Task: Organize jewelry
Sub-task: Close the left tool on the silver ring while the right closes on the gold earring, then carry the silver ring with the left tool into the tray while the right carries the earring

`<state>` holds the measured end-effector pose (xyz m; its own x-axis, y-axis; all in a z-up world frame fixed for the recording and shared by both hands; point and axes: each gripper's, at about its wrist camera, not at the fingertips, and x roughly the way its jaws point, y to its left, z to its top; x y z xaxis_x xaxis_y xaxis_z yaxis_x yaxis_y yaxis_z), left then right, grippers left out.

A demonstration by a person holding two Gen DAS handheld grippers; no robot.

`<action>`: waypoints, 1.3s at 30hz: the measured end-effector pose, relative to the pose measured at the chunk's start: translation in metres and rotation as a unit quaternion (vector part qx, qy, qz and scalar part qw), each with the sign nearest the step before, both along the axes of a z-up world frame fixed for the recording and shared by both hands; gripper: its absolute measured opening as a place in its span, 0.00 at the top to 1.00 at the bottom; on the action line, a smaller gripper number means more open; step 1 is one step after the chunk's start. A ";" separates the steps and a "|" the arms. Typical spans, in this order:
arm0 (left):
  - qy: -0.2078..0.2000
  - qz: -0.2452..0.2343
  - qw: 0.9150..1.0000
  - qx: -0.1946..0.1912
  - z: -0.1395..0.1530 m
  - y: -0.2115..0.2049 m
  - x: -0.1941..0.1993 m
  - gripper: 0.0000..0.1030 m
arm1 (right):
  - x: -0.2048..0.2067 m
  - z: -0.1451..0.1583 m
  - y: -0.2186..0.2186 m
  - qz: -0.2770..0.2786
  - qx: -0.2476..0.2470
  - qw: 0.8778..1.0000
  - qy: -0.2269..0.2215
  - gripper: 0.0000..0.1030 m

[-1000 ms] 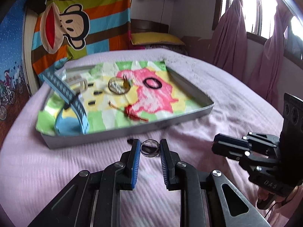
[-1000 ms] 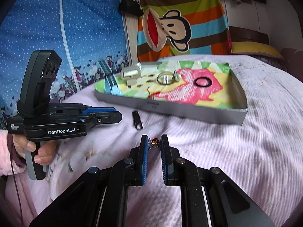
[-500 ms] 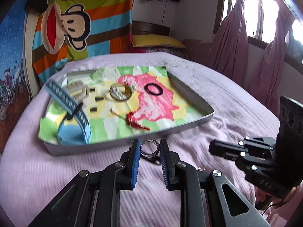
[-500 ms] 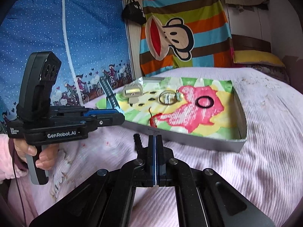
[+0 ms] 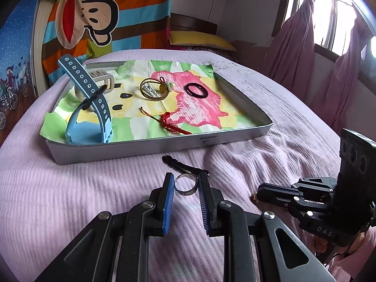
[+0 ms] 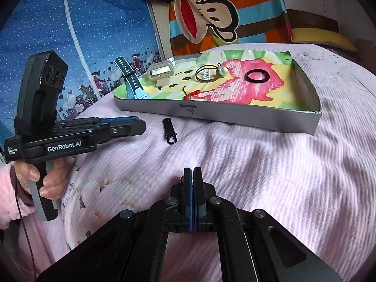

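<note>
- Our left tongs (image 5: 185, 185) pinch a silver ring (image 5: 185, 184) above the bed (image 5: 70, 188), short of the tray (image 5: 164, 144).
- Right tongs (image 6: 192, 176) are pressed together on a small gold charm (image 5: 253, 197) (barely visible).
- Next, we judge: carry both over the tray wall and release.

Daylight reaches you from the window (image 5: 338, 21) at the upper right of your left wrist view, where the panes are blown out to white and flare pink across the curtains (image 5: 305, 47). The bedspread (image 5: 70, 188) is evenly and brightly lit, with only soft shadows in its folds. Both fisheye views bend straight lines strongly toward the rims and fall to black in the corners. The center stays sharp; the near gripper bodies look slightly soft.
</note>
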<state>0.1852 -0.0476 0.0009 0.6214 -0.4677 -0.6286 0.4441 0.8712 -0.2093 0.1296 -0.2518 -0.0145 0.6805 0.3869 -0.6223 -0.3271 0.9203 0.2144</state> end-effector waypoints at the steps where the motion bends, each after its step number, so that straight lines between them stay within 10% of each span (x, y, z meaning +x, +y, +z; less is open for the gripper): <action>1: 0.001 0.000 1.000 0.000 0.000 0.000 0.000 0.81 | 0.000 0.000 0.000 0.001 0.001 1.000 0.001 0.98; 10: 0.004 0.000 1.000 -0.002 -0.003 0.000 -0.001 0.81 | 0.000 -0.004 0.004 0.010 0.010 1.000 0.018 0.82; 27: -0.006 -0.008 1.000 -0.005 0.007 -0.001 -0.002 0.81 | 0.004 -0.005 0.011 -0.007 -0.013 1.000 0.016 0.87; 39: -0.053 0.002 0.998 -0.020 0.068 0.006 0.023 0.81 | 0.019 0.059 0.008 -0.011 0.014 0.997 -0.070 0.87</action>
<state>0.2086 -0.0414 0.0690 0.6846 -0.4887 -0.5408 0.4626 0.8647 -0.1958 0.1483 -0.2433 0.0445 0.7688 0.3866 -0.5093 -0.3349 0.9220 0.1945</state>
